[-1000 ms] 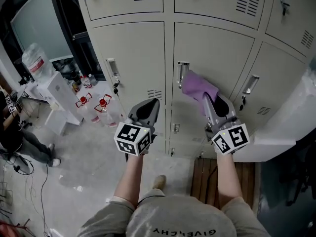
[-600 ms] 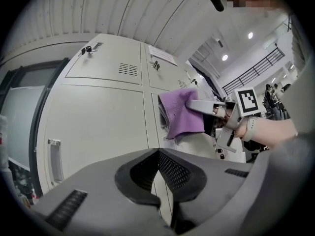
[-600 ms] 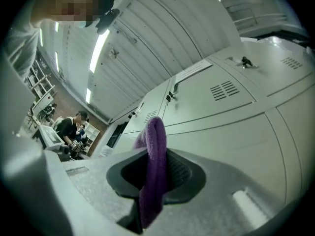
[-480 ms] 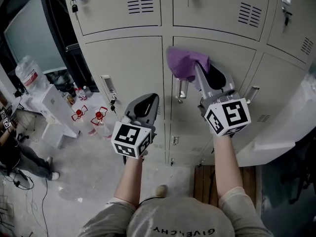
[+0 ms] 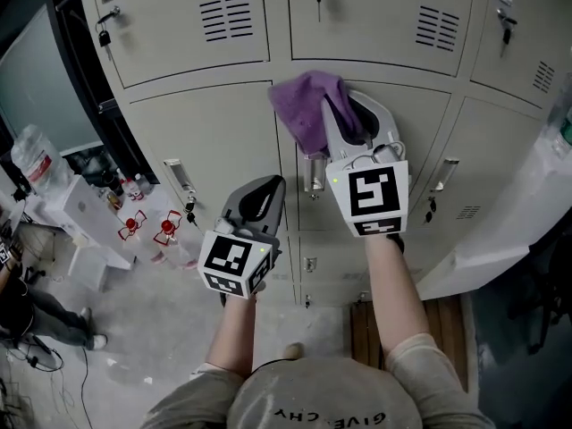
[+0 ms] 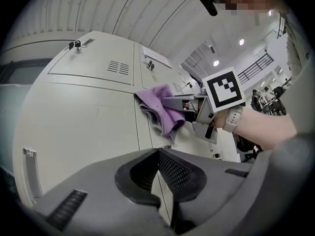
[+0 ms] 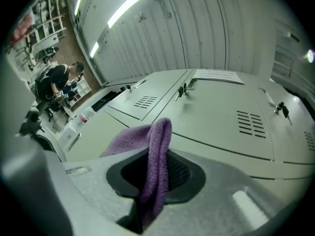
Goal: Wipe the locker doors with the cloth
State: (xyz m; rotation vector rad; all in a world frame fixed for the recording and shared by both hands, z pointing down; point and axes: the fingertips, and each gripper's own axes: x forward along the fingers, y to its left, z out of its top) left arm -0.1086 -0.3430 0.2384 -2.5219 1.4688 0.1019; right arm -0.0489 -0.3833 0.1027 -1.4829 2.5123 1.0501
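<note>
Head view has the person facing a bank of grey lockers (image 5: 206, 141), both arms out in front. The right gripper (image 5: 350, 113) is up at the middle row, its fingers (image 5: 332, 132) clenched on a purple cloth (image 5: 304, 105). The cloth bunches out to the left of the fingers and lies against the top left corner of the middle door (image 5: 420, 132), spilling over the seam onto the door beside it. Just below the cloth is the middle door's handle (image 5: 313, 172).

From the right gripper view, the cloth runs as a folded strip down between the two fingers, gripped from both sides. The rest of it fans out toward the door ahead.

The left gripper (image 5: 275, 186) hangs lower and to the left, near the lockers but apart from the cloth. It points at the seam beside the handle. In the left gripper view its fingers (image 6: 98, 205) are closed, tips together, with nothing between them. Past them, the cloth and the right gripper show higher up on the door.

Off to the left, on the floor (image 5: 134, 329), stand a water jug (image 5: 31, 159) and some bottles (image 5: 165, 231) with red tags. A wooden board (image 5: 366, 329) lies at the foot of the lockers, under the person's right arm.
</note>
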